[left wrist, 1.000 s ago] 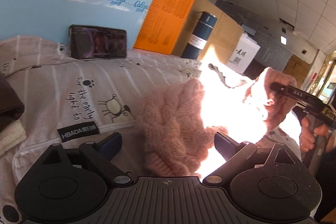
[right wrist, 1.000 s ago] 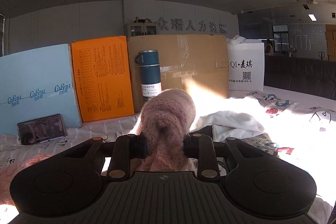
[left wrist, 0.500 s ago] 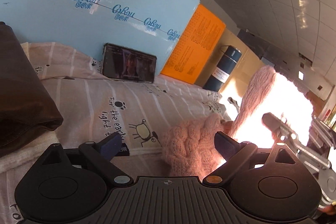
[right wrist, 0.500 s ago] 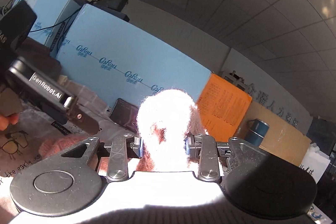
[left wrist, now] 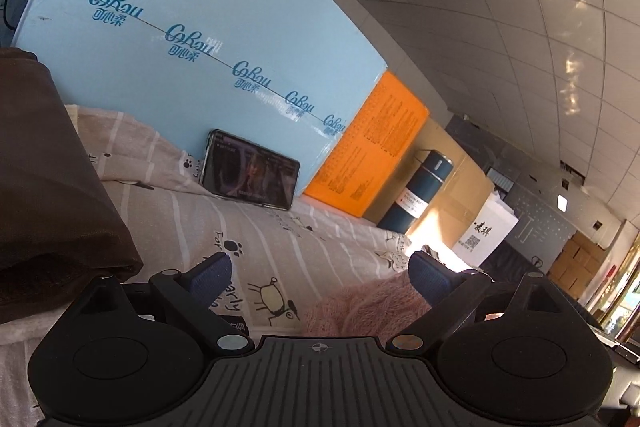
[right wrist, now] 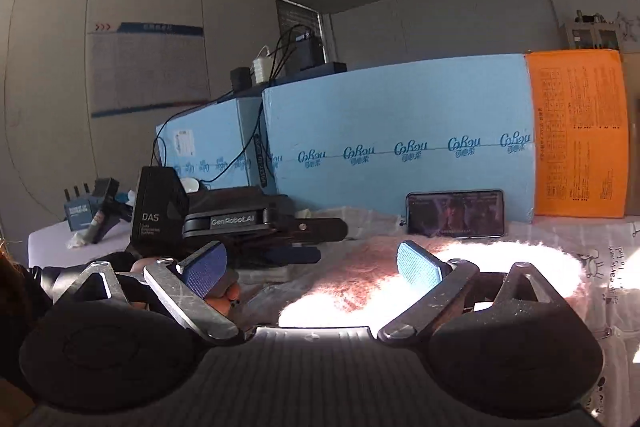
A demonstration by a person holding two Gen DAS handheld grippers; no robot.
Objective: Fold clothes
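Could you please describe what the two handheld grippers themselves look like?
Both grippers, left gripper and right gripper, are black, with ribbed centre plates, two round discs and blue textured pads. Seen from the side, the left one bears white "DAS" and "GenRobot.AI" lettering.

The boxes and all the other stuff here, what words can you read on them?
"CoRou", repeated: blue box
"DAS": black block
"GenRobot.AI": the left gripper beside it
"For", "arly": bed sheet
Orange box, green bottle label, white box characters, wall chart, phone screen: too small or blurred.
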